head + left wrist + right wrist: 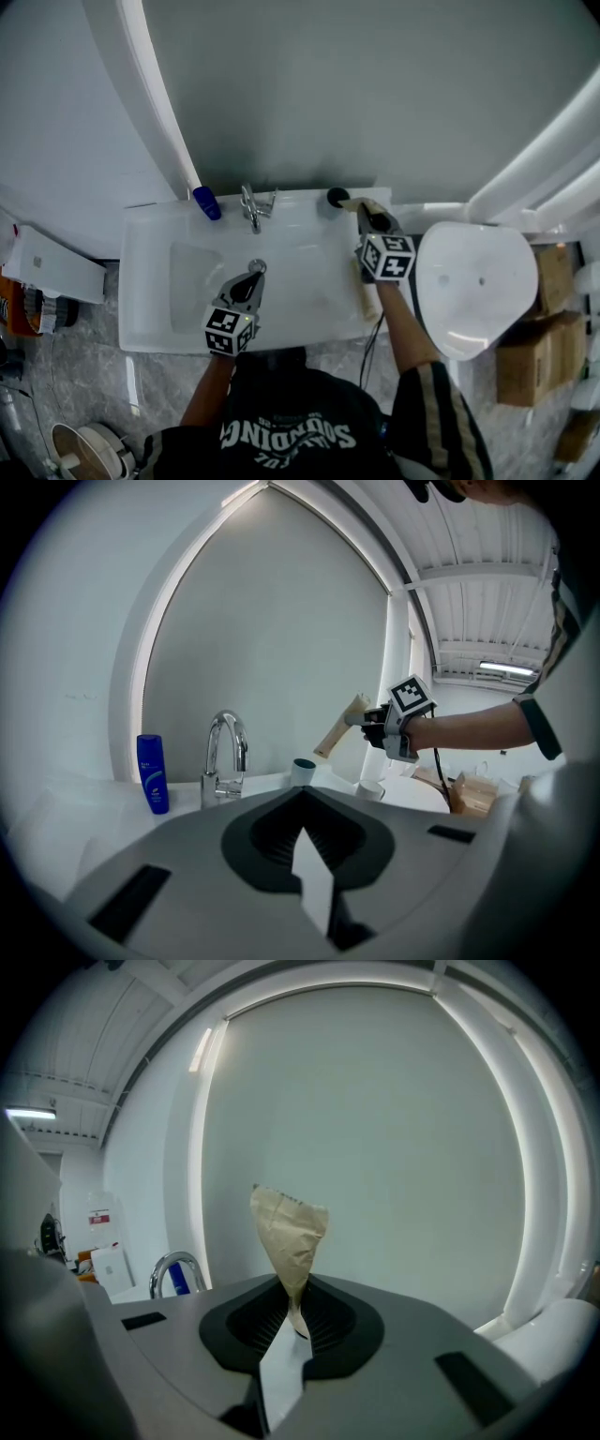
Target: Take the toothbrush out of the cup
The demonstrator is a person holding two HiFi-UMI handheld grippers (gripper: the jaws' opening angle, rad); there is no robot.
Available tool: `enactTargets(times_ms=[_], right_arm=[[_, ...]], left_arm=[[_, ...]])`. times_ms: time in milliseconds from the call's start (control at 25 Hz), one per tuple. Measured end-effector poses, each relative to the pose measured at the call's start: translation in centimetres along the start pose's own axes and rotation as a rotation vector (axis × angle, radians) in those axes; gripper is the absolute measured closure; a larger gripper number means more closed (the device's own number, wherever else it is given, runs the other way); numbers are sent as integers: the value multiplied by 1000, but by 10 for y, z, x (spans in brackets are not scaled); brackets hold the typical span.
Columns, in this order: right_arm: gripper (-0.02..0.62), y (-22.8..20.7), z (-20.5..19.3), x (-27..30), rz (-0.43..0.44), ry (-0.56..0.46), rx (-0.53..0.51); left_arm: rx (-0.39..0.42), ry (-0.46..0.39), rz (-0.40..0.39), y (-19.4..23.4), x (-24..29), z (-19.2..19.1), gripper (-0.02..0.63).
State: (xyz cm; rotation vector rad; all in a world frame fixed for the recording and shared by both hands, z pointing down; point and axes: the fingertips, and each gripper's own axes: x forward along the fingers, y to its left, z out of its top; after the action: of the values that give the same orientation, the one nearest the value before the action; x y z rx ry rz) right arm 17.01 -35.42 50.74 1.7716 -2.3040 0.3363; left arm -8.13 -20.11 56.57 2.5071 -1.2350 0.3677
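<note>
My right gripper [368, 217] pinches the paper-wrapped toothbrush [289, 1232] just right of the cup [336, 198]. My left gripper [251, 277] hangs closed, empty.

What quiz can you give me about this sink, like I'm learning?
1. True or false: the left gripper is holding a comb.
2. What is pinched between the right gripper's fingers? A: a toothbrush in a tan paper wrapper. B: a spoon. C: nothing.
3. Fill in: in the head view, the blue bottle stands to the ___ of the faucet.

Key: 1 false, its fingers are together on nothing. 2 A. 3 left.
</note>
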Motion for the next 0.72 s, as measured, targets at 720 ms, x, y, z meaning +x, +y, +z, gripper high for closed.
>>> enactTargets(times_ms=[720], right_arm=[[558,-60,-101,-120,0,170,97]], left_arm=[[48,59,-177,-56,37,-12,607]])
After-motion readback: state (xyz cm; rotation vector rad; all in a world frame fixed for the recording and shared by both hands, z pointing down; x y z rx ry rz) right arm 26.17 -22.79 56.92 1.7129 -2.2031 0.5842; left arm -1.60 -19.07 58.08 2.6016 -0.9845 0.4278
